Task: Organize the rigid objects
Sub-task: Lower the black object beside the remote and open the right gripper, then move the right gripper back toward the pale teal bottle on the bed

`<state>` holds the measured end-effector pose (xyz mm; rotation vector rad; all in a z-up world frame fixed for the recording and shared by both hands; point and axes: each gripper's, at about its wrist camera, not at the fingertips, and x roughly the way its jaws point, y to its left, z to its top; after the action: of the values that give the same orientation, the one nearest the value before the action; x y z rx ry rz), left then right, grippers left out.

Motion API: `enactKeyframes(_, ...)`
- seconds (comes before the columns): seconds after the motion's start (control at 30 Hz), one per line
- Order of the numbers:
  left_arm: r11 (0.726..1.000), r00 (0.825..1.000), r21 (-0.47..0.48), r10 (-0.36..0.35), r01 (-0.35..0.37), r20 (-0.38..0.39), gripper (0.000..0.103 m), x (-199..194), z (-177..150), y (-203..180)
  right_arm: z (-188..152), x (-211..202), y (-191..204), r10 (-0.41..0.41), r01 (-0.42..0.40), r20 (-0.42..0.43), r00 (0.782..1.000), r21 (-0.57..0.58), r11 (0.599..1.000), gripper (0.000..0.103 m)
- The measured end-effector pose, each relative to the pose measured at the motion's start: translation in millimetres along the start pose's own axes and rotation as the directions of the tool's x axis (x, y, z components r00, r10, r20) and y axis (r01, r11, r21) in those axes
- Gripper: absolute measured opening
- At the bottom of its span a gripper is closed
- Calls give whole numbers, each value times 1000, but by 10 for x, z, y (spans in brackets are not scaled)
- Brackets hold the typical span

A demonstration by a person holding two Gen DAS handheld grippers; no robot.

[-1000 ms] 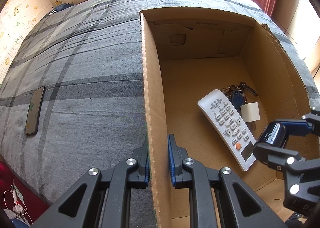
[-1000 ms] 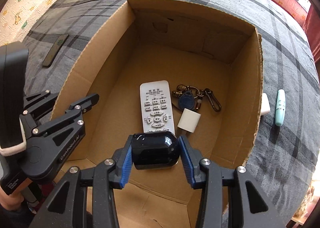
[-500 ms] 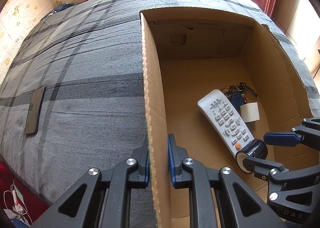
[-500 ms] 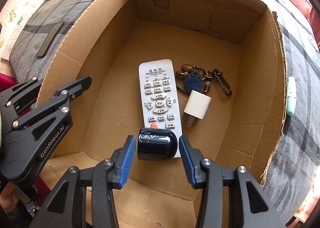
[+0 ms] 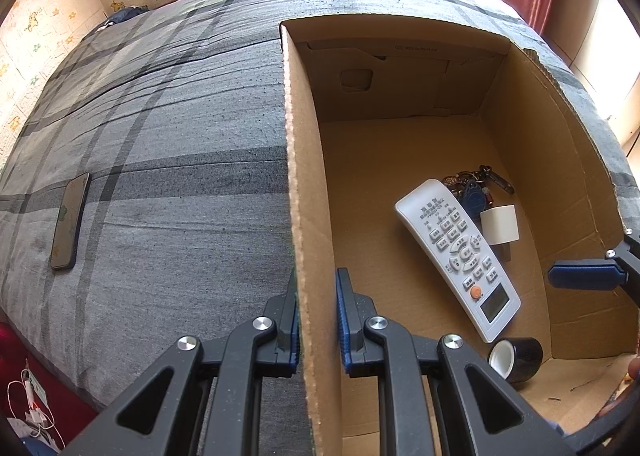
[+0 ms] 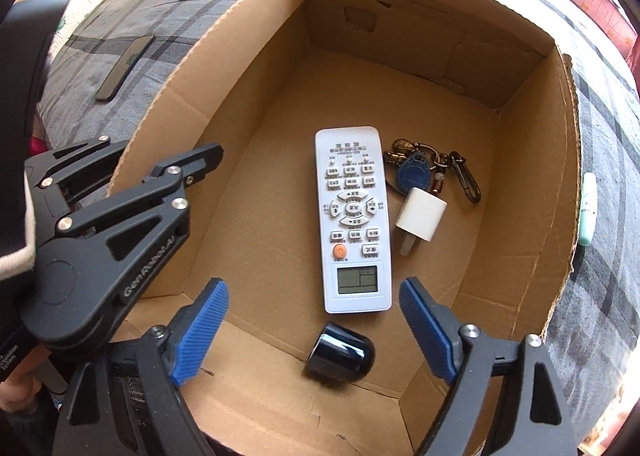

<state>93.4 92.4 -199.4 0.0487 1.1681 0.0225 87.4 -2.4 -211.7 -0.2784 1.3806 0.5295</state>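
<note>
The right gripper (image 6: 314, 332) hangs spread wide and empty above the dark cap (image 6: 341, 352), which lies on its side on the cardboard box (image 6: 256, 192) floor just near of the white remote (image 6: 352, 220), while the left gripper (image 5: 317, 320) seems clamped on the box's left wall.

Black left gripper (image 5: 317, 320), blue ribbed pads (image 6: 202, 330), silver screws, seemingly "GenRobot.AI" lettering.
</note>
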Motion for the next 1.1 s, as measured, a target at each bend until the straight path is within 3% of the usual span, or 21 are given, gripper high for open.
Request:
enactKeyframes(0.07, 1000, 1000, -3, -2, 2, 0, 17, 1, -3, 6, -25, -56, 59, -27, 27, 15, 1000, -23, 999, 103)
enactKeyframes(0.53, 1000, 1000, -2, -4, 4, 2, 17, -2, -14, 9, -73, -306, 27, -88, 90, 66, 994, -33, 995, 103)
enactKeyframes(1.1, 1000, 1000, 0, -1, 1, 1, 17, 6, -13, 3, -45, -878, -832, -127, 100, 170, 977, 159, 982, 103)
